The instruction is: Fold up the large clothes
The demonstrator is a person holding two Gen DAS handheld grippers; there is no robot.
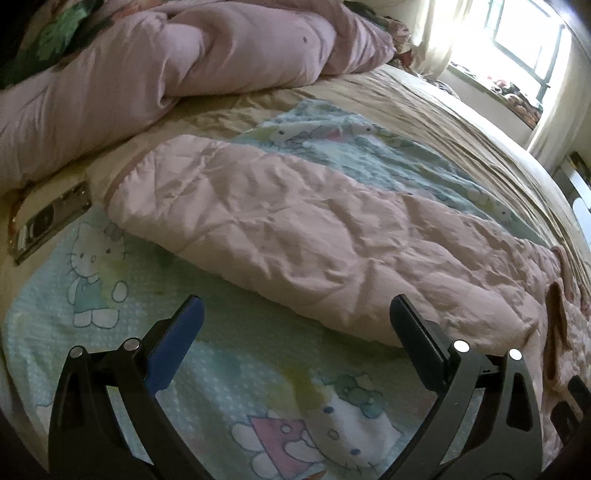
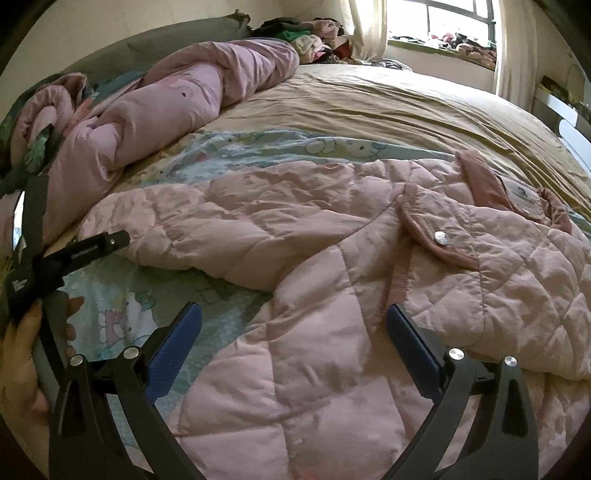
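Note:
A pink quilted jacket lies spread on a cartoon-cat blanket on the bed. Its collar and a snap button face up, and one sleeve stretches out to the left. My left gripper hovers open just in front of the sleeve's near edge, holding nothing. My right gripper is open above the jacket's body, near the front hem, also holding nothing. In the right wrist view the left gripper shows at the far left, held by a person's hand.
A rolled pink duvet lies along the far left of the bed. A tan sheet covers the far side. A shiny flat rectangular object sits near the sleeve's cuff. A pile of clothes and a window are beyond the bed.

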